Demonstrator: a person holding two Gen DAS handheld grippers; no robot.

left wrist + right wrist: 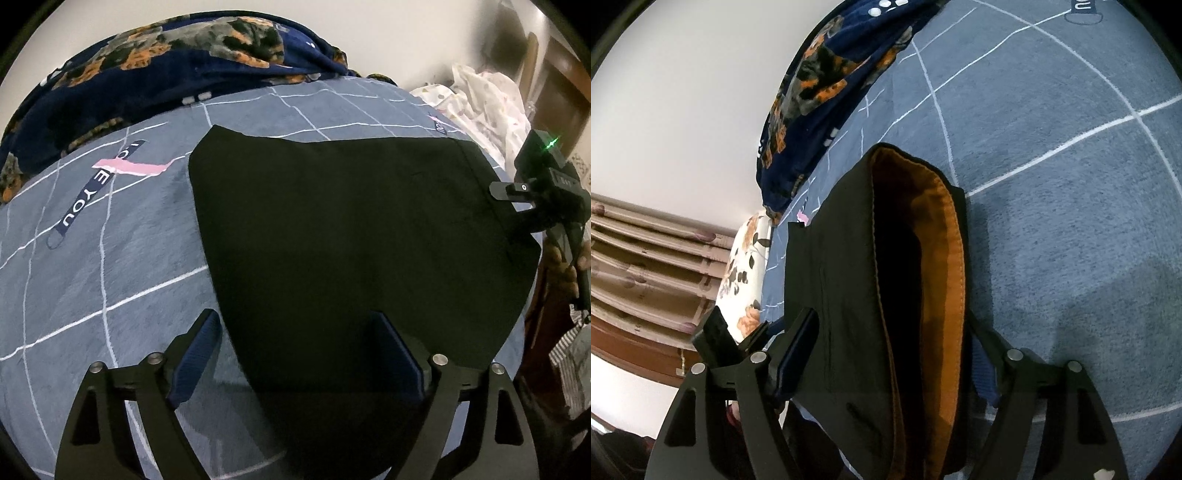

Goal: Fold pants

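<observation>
The bed, covered by a blue-grey sheet with white grid lines, carries everything, with a dark patterned blanket heaped along its far edge by the wall. The black pants lie on the sheet as a broad, flat, already doubled panel that reaches toward the bed's right edge. At that edge the waistband gapes and shows an orange lining. Judging from this compact shape, at least one fold is made, and another fold and some smoothing probably remain.

The left tool hovers over the near edge of the pants, its fingers spread wide, holding nothing. The right tool sits at the waistband with its fingers apart on either side of the cloth, straddling it rather than pinching it, though contact at the tips is hard to judge.
</observation>
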